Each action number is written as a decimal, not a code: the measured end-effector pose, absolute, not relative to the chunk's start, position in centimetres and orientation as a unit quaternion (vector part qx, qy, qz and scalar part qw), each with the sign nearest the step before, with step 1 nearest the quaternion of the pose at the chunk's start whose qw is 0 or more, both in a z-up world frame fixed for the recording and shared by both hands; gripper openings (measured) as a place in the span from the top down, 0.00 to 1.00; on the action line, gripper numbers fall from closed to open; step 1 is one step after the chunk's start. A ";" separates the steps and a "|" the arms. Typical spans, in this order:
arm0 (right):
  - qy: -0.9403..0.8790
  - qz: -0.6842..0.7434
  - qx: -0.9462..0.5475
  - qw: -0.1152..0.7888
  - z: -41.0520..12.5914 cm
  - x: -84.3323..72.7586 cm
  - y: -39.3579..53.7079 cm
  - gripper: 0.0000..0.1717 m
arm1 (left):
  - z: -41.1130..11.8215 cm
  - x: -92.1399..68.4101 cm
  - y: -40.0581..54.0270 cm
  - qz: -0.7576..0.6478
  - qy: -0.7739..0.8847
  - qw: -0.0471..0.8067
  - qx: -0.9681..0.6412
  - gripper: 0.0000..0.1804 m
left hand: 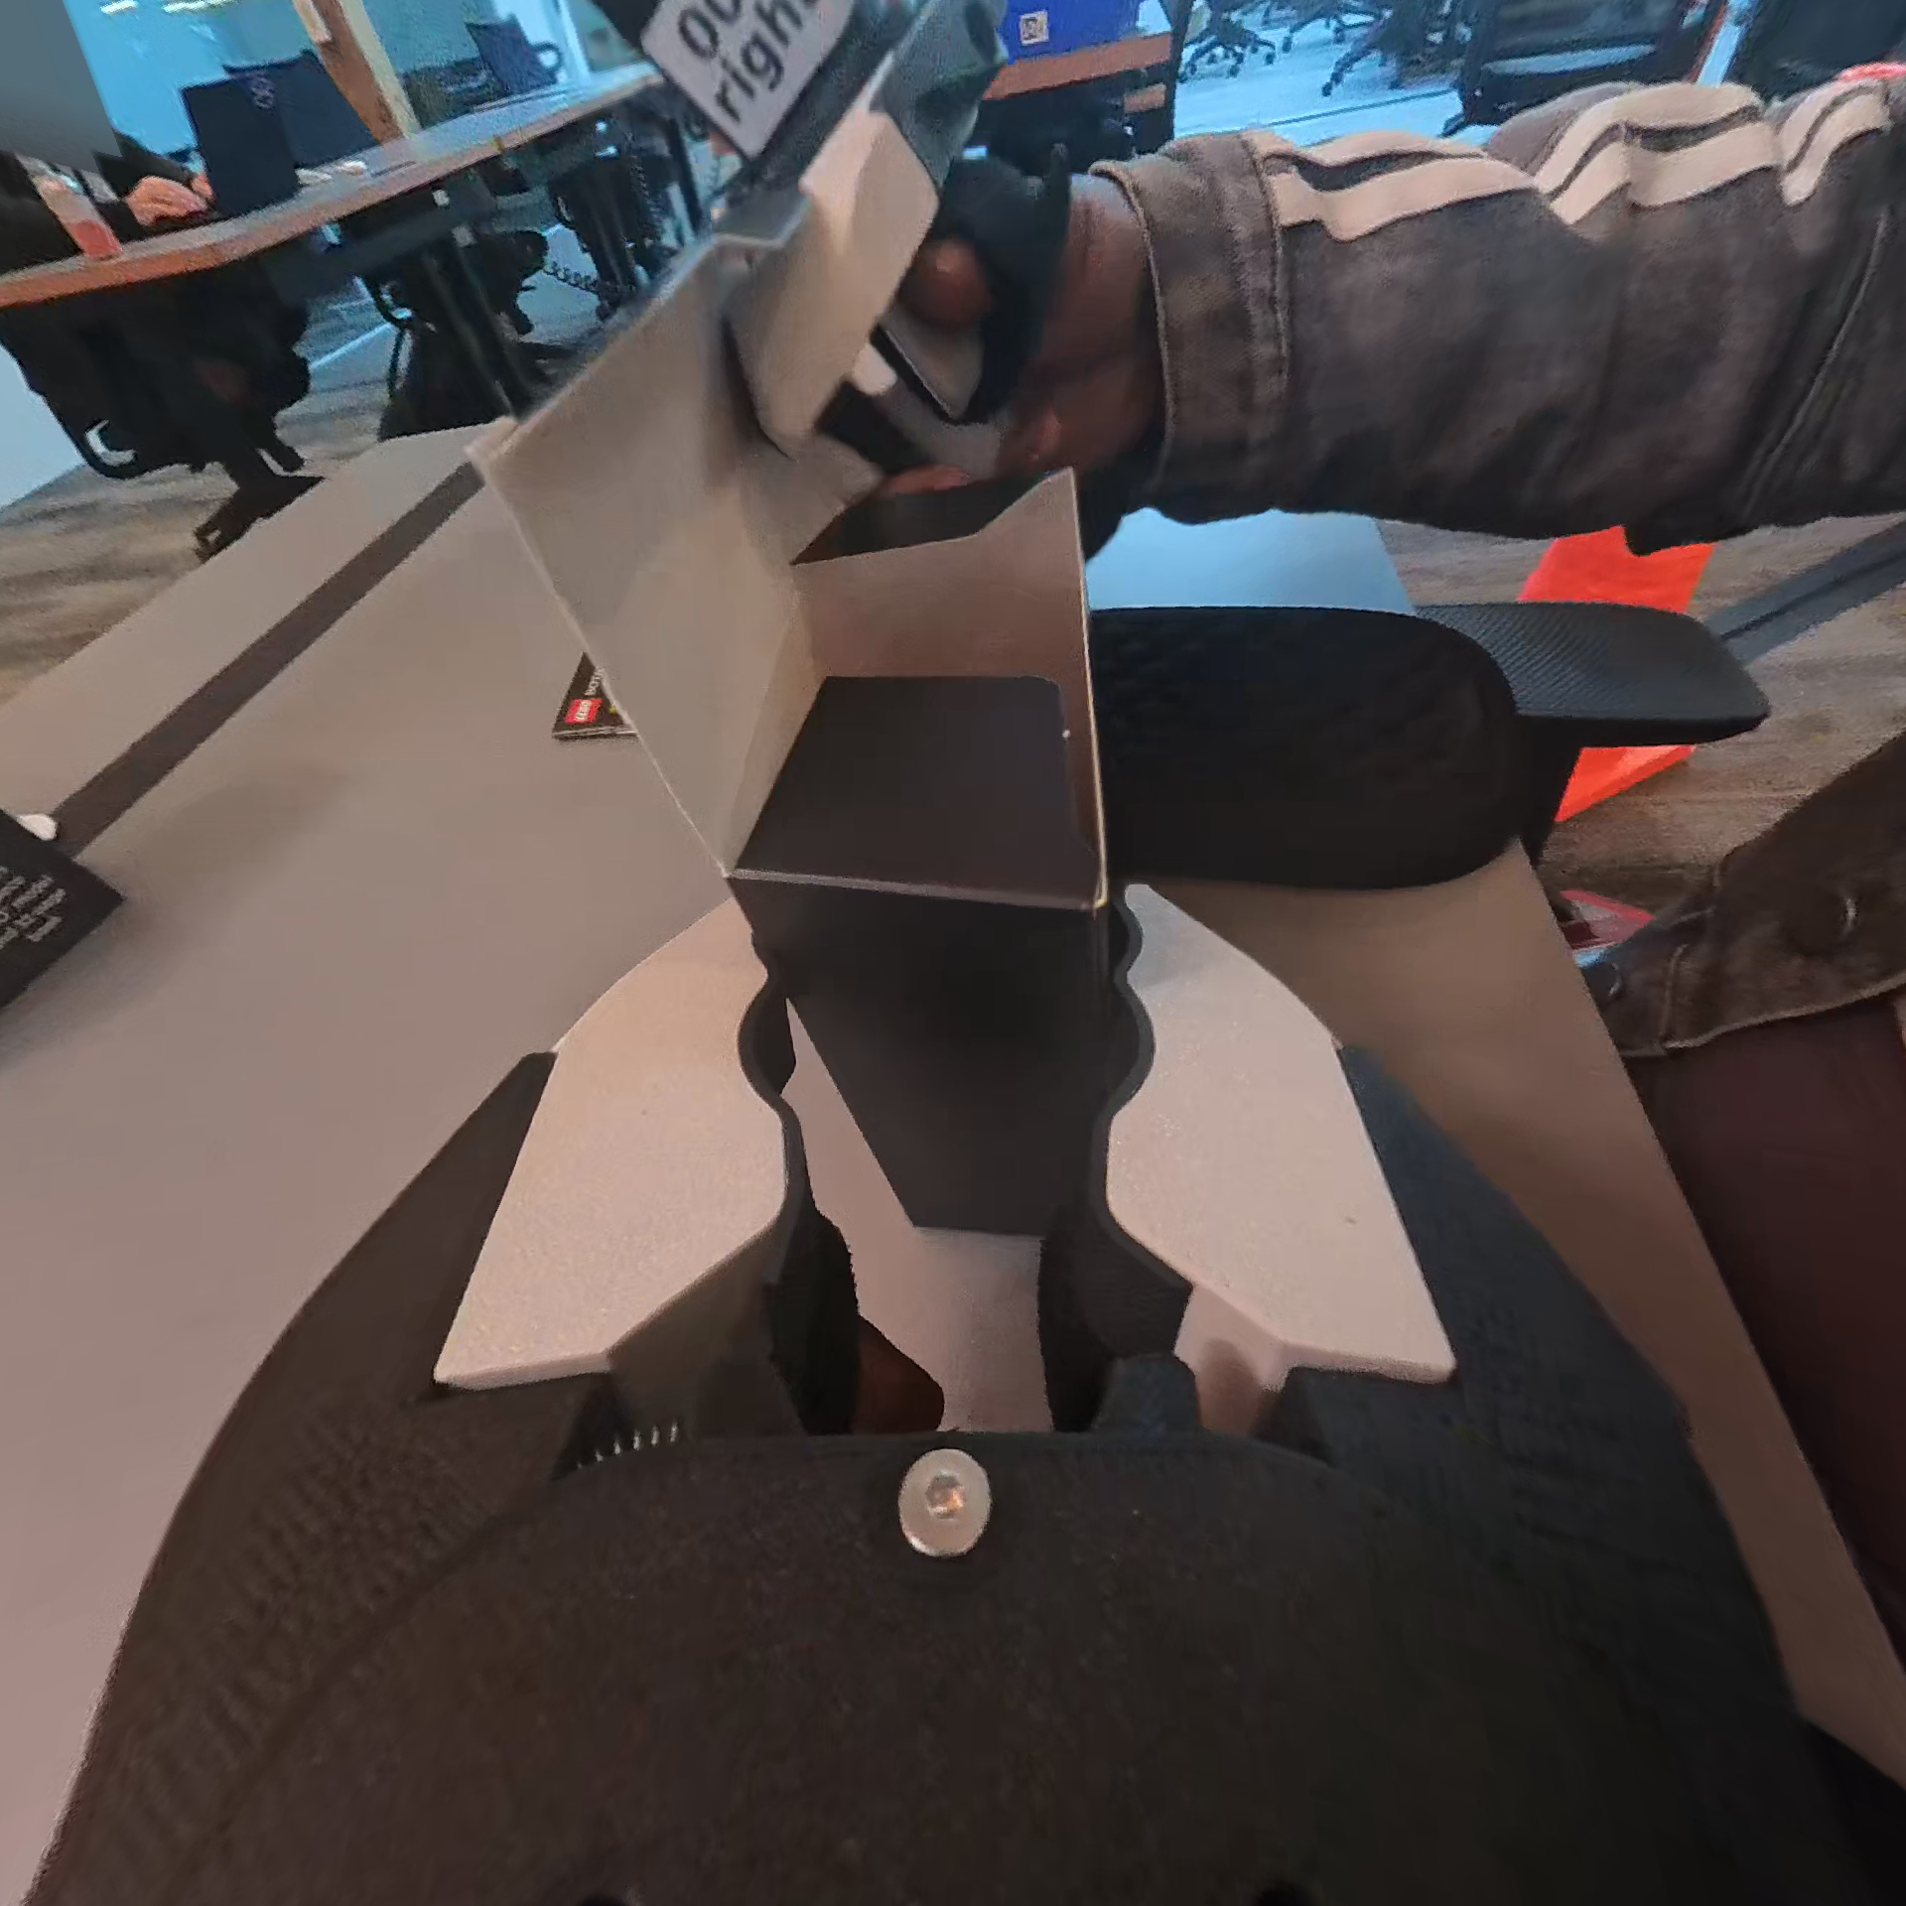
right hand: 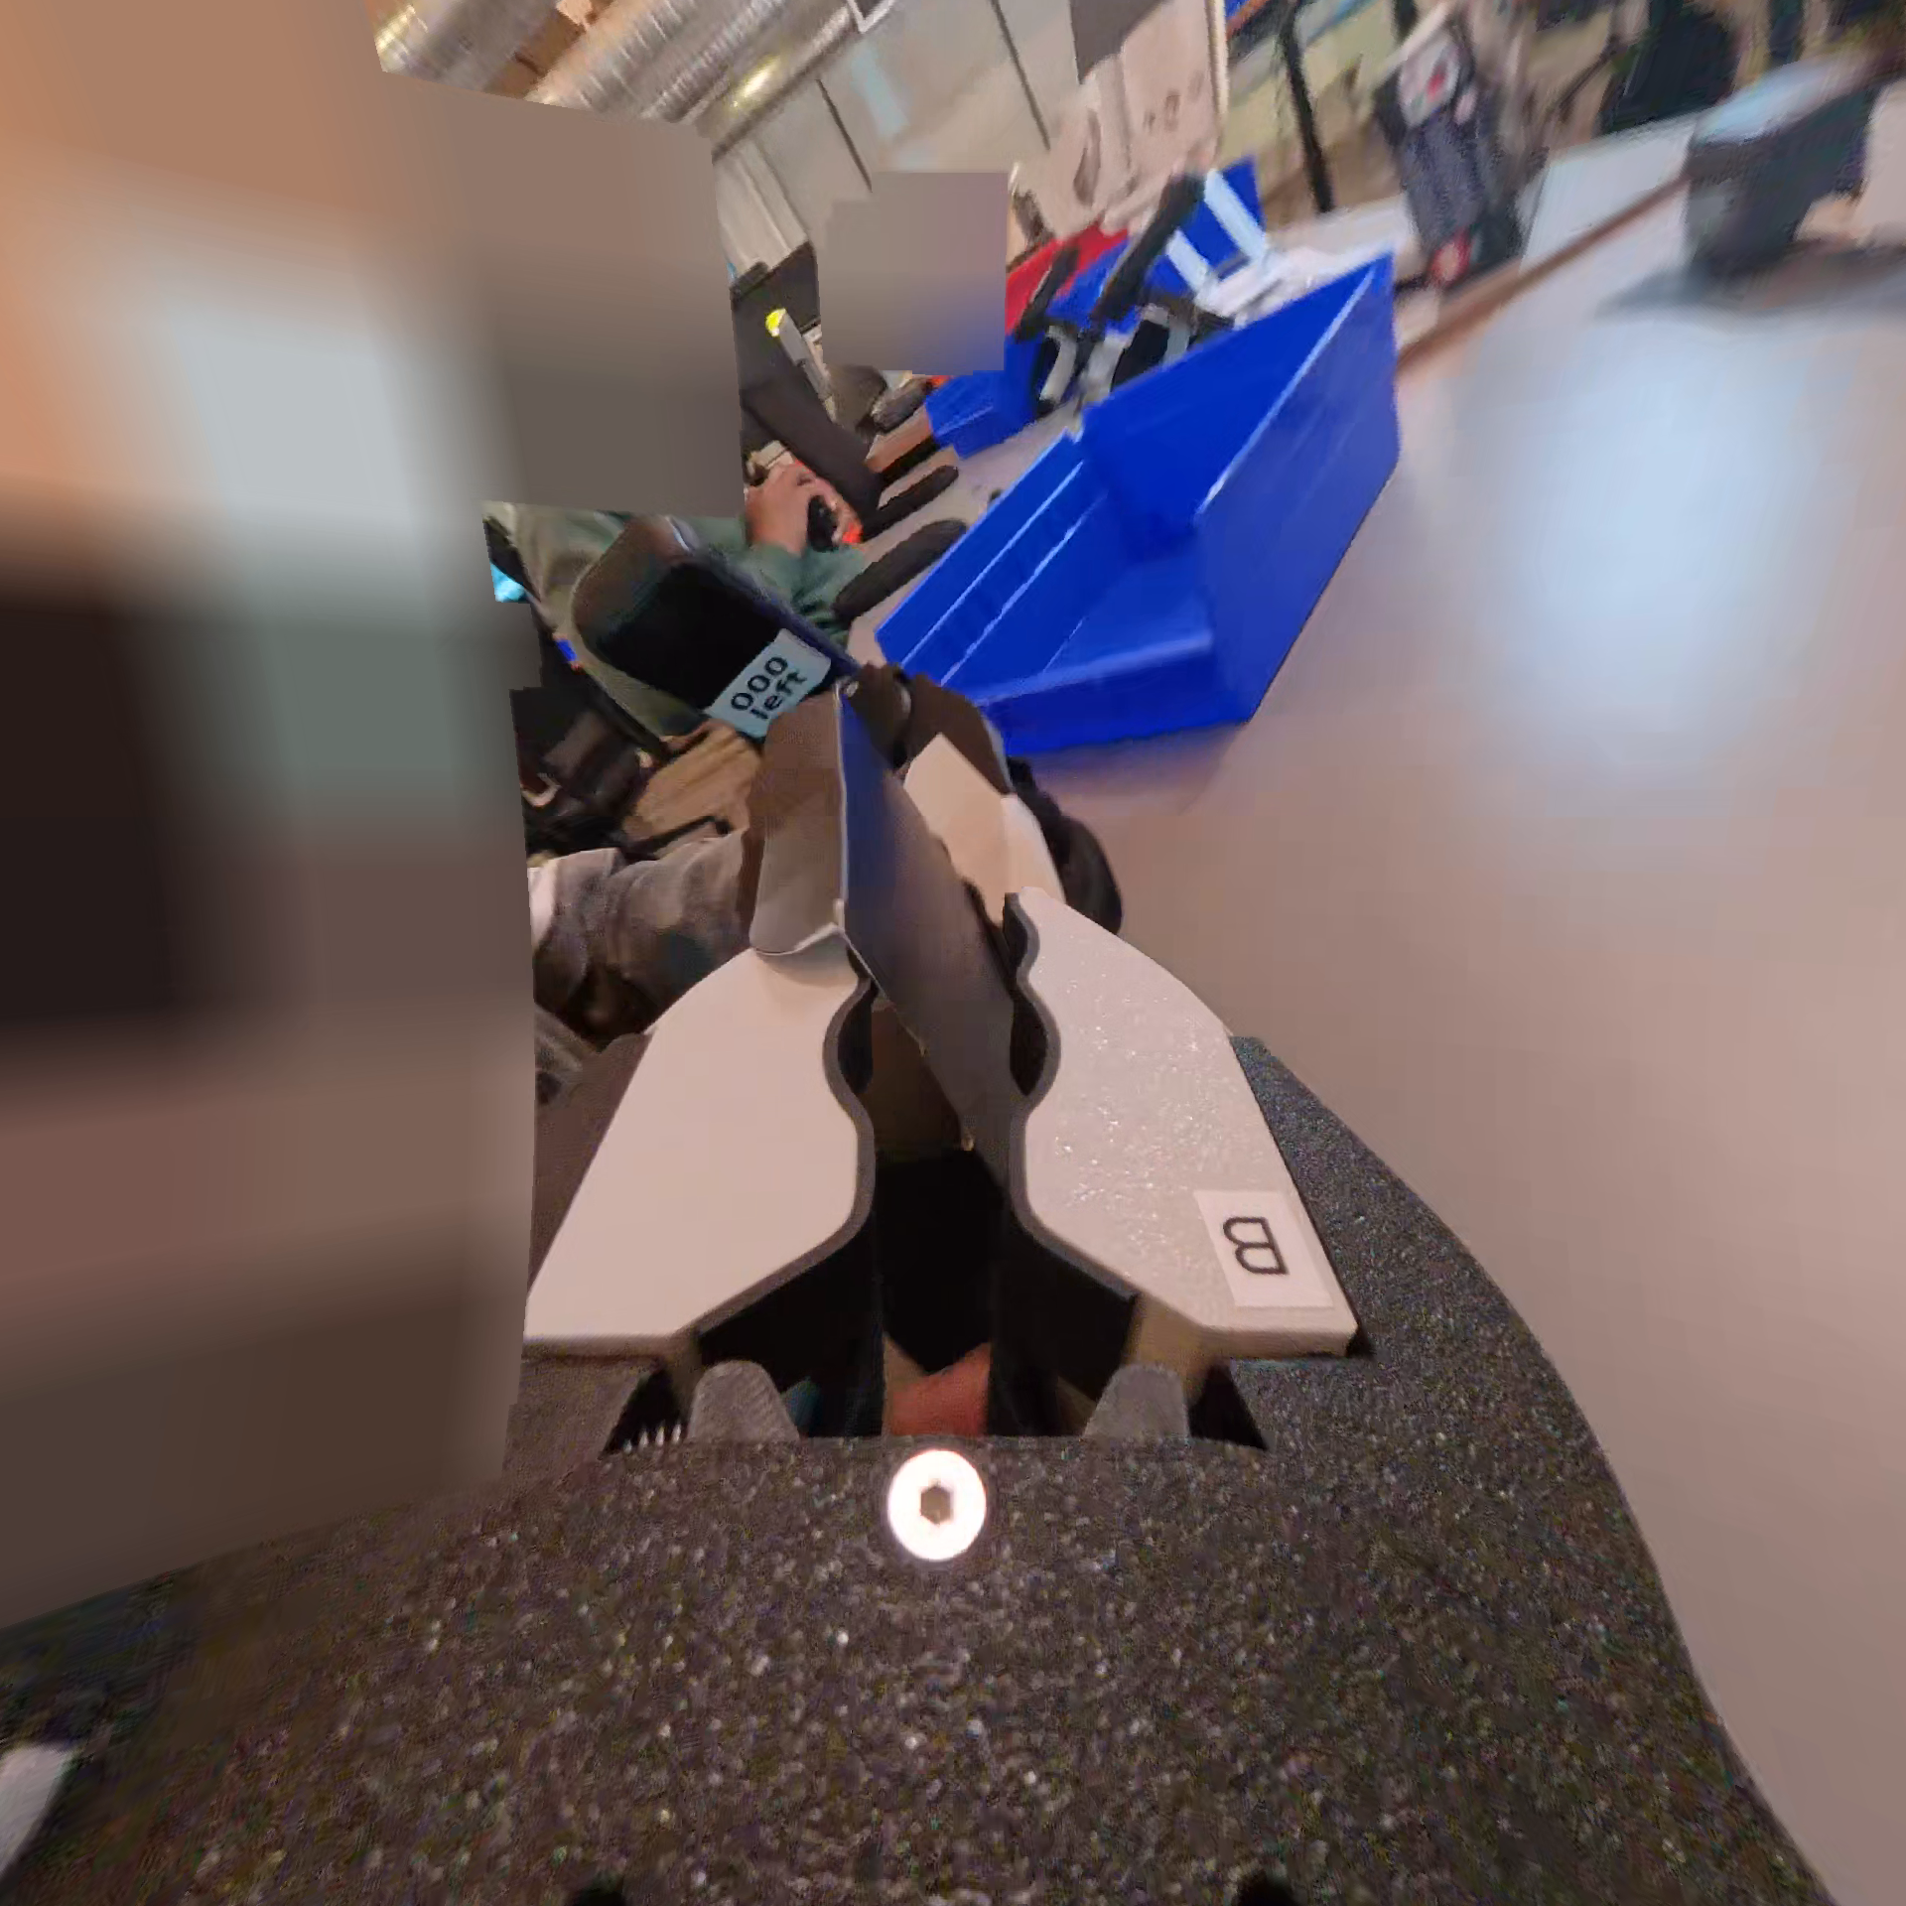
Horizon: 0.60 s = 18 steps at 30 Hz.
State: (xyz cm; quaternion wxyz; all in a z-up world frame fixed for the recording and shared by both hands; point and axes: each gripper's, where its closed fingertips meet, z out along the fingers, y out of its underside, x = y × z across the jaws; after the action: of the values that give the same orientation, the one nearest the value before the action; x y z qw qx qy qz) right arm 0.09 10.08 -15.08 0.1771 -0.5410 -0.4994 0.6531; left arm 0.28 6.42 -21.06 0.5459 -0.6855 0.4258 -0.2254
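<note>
Between the left gripper's pale fingers stands a small black carton, upright over a grey table. Both fingers sit against its dark sides, gripping it. Its top is open: grey flaps stand up, and one dark inner flap lies folded flat across the mouth. From above, the right gripper reaches in (held by a hand in a dark glove and a striped grey sleeve). A dark flap of the carton lies between its fingers, which are narrowly parted; it leans on one finger, and whether both press on it cannot be told. So the carton is partly closed, with the tall flaps left standing.

Nearby on the table lie a black printed leaflet and a dark card; blue bins stand well apart. A black mesh chair sits just beyond the table edge.
</note>
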 end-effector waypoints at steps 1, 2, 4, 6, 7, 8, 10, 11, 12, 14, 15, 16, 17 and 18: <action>-0.504 0.651 -0.531 0.198 -14.6 0.0 10.1 0.87 | -21.1 0.4 6.4 -0.220 0.432 0.545 -0.684 0.68; -0.506 0.655 -0.522 0.203 -14.2 -0.1 9.9 0.88 | -21.2 0.4 6.4 -0.217 0.437 0.545 -0.682 0.68; -0.496 0.677 -0.513 0.180 -13.7 -0.3 9.4 0.95 | -21.2 0.3 6.4 -0.214 0.435 0.549 -0.681 0.68; -0.475 0.693 -0.525 0.138 -13.8 -0.4 9.3 1.00 | -21.1 0.2 6.3 -0.210 0.440 0.553 -0.676 0.68; -0.454 0.700 -0.539 0.113 -14.1 -0.5 9.6 1.00 | -21.1 0.3 6.3 -0.204 0.442 0.557 -0.673 0.67; -0.433 0.712 -0.546 0.083 -14.2 -0.5 9.7 1.00 | -21.0 0.3 6.4 -0.194 0.442 0.562 -0.671 0.67; -0.390 0.732 -0.558 0.034 -14.8 -0.4 10.2 1.00 | -20.9 0.3 6.6 -0.178 0.441 0.571 -0.670 0.67; -0.365 0.740 -0.566 0.012 -15.0 -0.5 10.5 1.00 | -20.9 0.3 6.8 -0.169 0.437 0.573 -0.672 0.66; -0.343 0.745 -0.572 -0.008 -15.3 -0.6 10.6 1.00 | -20.8 0.3 6.9 -0.160 0.437 0.578 -0.670 0.66; -0.323 0.742 -0.587 -0.036 -16.1 -0.8 10.8 0.99 | -20.6 0.1 7.0 -0.130 0.439 0.597 -0.659 0.65; -0.319 0.737 -0.594 -0.048 -16.6 -1.0 10.9 0.99 | -20.4 0.0 7.2 -0.111 0.441 0.609 -0.650 0.63; -0.317 0.733 -0.599 -0.059 -16.9 -1.1 10.8 0.99 | -20.2 -0.1 7.4 -0.085 0.439 0.623 -0.641 0.59; -0.314 0.735 -0.597 -0.066 -16.9 -1.1 10.9 0.99 | -20.0 -0.3 7.6 -0.058 0.438 0.632 -0.636 0.55; -0.313 0.737 -0.595 -0.071 -16.7 -1.2 11.0 1.00 | -19.8 -0.7 8.0 -0.030 0.427 0.642 -0.636 0.47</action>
State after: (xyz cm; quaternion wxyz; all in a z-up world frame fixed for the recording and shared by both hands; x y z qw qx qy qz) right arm -1.21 10.97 -16.71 -0.0705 -0.5951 -0.3132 0.7367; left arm -0.73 7.99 -19.79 0.6419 -0.6362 0.4270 -0.0301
